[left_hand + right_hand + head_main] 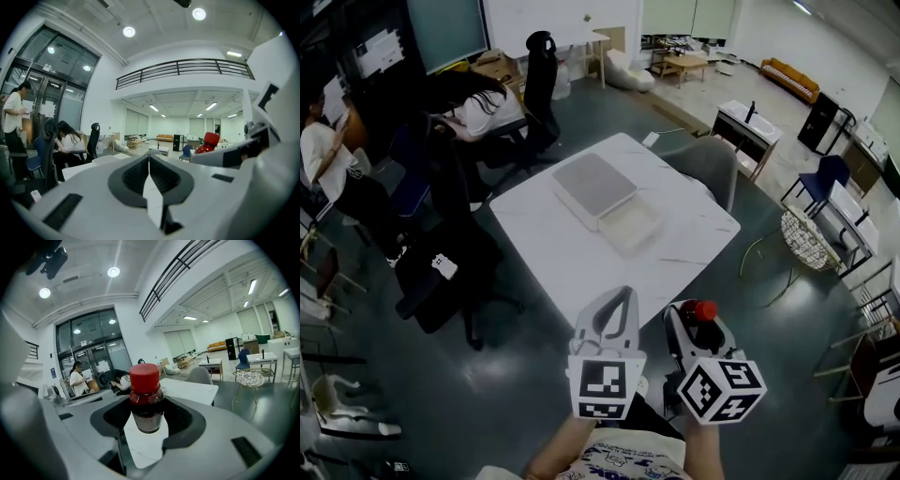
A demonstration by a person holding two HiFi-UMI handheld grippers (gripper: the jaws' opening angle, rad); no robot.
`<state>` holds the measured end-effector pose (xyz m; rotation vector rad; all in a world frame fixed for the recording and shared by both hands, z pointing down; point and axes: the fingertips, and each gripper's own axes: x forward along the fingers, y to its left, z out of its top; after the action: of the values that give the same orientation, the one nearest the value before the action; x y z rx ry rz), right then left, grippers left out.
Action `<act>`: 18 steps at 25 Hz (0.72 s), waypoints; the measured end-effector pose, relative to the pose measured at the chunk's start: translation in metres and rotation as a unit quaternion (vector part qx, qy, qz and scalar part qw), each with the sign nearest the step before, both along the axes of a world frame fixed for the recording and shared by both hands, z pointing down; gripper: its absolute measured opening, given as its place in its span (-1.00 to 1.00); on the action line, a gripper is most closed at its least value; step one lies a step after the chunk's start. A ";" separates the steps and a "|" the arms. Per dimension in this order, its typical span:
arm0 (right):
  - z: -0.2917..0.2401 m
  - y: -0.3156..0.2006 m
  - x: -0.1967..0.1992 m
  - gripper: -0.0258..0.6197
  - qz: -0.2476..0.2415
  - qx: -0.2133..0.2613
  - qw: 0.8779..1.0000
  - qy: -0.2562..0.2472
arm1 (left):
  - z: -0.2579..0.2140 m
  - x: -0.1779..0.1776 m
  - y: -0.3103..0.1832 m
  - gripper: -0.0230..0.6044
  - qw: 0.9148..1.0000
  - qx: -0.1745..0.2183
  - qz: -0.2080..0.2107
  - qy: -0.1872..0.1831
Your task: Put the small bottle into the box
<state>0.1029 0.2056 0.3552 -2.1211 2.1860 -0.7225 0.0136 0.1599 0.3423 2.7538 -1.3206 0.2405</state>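
My right gripper (146, 420) is shut on a small dark bottle (146, 401) with a red cap; the bottle stands upright between the jaws. In the head view the red cap of the bottle (703, 310) pokes out of the right gripper (696, 323), held near my body, short of the white table (553, 253). The left gripper (617, 305) is beside it, shut and empty; in the left gripper view its jaws (149, 161) meet. On the table lies an open clear box (631, 225) with its grey lid (593, 185) resting against its far side.
A grey chair (708, 164) stands at the table's far right and a black office chair (450, 272) at its left. Two people sit or stand at the far left near desks. A wire basket (809, 239) is on the floor at right.
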 end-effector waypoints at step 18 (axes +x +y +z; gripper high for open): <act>0.020 -0.096 0.073 -0.21 -0.090 -0.017 0.996 -0.017 | 0.023 0.054 -0.076 -0.86 0.994 -0.025 -0.104 -0.019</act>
<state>0.1757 0.1096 0.3749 -1.9275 2.3852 -0.8039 0.0672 0.0843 0.3651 2.5585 -1.5735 0.3075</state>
